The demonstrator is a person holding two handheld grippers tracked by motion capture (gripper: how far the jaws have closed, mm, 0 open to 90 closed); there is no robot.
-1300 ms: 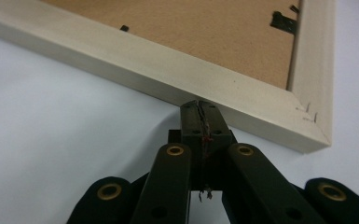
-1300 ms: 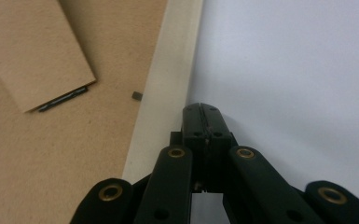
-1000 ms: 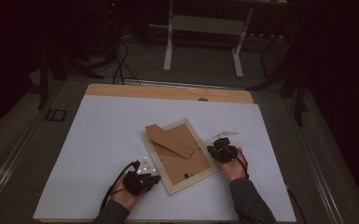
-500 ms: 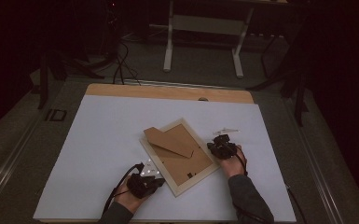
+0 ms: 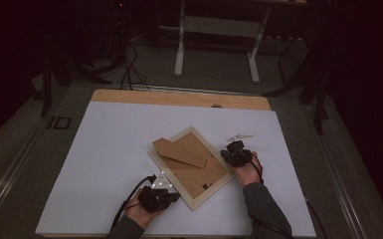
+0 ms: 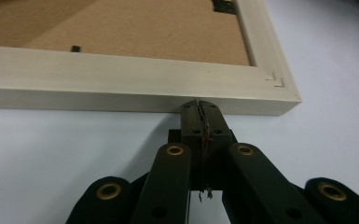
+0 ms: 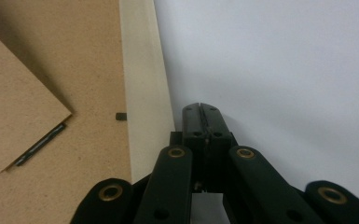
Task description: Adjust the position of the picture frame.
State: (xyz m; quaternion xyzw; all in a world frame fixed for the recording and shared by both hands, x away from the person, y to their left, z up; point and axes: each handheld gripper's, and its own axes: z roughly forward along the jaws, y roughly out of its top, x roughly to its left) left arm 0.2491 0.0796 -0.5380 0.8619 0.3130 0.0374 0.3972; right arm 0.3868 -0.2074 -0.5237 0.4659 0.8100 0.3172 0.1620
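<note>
A white, smooth, matte table (image 5: 104, 164) with a bare wooden strip along its far edge carries a rectangular picture frame (image 5: 155, 160) lying face down near the middle, turned so its corners point to about 12, 3, 6 and 9 o'clock. The frame's border is pale, smooth, flat-sided wood with a mitred corner; inside it sits a brown fibreboard backing (image 6: 121, 23), grainy and dull, held by small dark tabs. A brown fibreboard stand flap (image 5: 181, 152) lies across the backing, its far end reaching over the frame's 10 o'clock side. At about 2 o'clock from the frame a small pale scrap (image 5: 239, 136) lies on the table. The left gripper (image 6: 200, 103), black with brass rivets, has its 2 jaws closed together on nothing, tips touching the frame's outer edge near the 6 o'clock corner. The right gripper (image 7: 200, 106) is likewise closed and empty, just beside the frame's 3 o'clock side. Since 1 second ago the frame has rotated slightly and shifted a little toward 9 o'clock.
</note>
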